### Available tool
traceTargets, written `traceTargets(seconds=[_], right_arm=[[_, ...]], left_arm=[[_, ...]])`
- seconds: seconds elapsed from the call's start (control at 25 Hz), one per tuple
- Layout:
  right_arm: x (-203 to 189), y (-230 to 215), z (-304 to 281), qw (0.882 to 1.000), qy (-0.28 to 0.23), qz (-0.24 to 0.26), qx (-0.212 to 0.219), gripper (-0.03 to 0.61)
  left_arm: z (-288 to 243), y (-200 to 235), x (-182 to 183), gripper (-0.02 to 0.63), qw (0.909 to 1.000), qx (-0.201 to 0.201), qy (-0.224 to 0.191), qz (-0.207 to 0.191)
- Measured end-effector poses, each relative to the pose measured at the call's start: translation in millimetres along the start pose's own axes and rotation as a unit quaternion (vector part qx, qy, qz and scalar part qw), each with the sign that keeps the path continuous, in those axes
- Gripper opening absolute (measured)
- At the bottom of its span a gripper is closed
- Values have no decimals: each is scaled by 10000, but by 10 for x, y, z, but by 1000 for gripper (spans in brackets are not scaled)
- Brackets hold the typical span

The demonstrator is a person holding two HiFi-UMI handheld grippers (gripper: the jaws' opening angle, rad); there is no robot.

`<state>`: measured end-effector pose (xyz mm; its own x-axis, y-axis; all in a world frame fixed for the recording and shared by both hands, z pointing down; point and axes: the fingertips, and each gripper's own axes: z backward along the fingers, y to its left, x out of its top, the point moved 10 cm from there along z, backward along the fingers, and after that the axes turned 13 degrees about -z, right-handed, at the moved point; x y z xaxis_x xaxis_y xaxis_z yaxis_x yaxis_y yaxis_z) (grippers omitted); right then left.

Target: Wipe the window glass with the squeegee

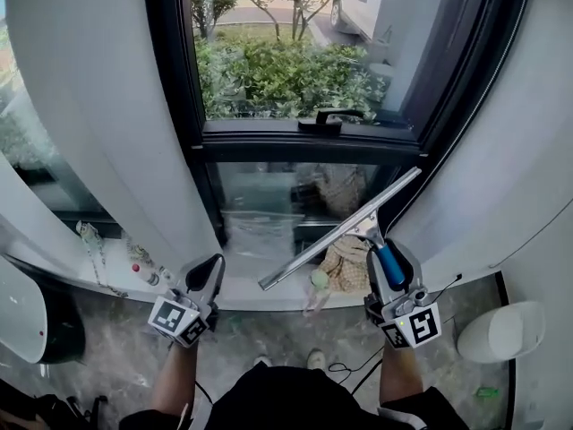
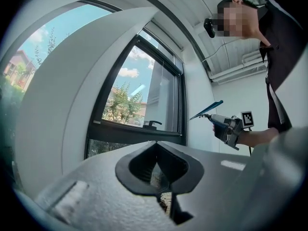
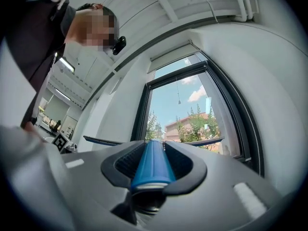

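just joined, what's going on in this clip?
A person stands at a window with a gripper in each hand. The right gripper is clamped on the blue handle of the squeegee. The blade is raised and tilted in front of the window glass, apparently not touching it. The left gripper is shut, empty, held low to the left.

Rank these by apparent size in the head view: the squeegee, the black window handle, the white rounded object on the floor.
1. squeegee, longest by far.
2. white rounded object, shorter but bulkier.
3. window handle, smallest, though farther from the camera.
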<state>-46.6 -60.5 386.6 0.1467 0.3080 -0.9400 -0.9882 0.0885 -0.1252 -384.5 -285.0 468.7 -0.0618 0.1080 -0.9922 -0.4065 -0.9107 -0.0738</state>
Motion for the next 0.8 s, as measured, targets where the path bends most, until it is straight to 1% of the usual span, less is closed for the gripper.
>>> traceTargets(seconds=[0.12, 0.28, 0.44, 0.8], right_arm=[[-7, -86, 67, 9997, 38, -153, 172, 133], [15, -176, 84, 9993, 125, -40, 357, 132], [43, -268, 97, 9988, 106, -70, 475, 133], [18, -325, 98, 9966, 199, 16, 803, 132]], left_arm=[[-149, -165, 7, 2, 9999, -45, -92, -122], [-353, -380, -9, 0, 9997, 17, -127, -190], [-481, -584, -8, 0, 9997, 90, -187, -108], [-557, -682, -12, 1, 9994, 107, -187, -276]])
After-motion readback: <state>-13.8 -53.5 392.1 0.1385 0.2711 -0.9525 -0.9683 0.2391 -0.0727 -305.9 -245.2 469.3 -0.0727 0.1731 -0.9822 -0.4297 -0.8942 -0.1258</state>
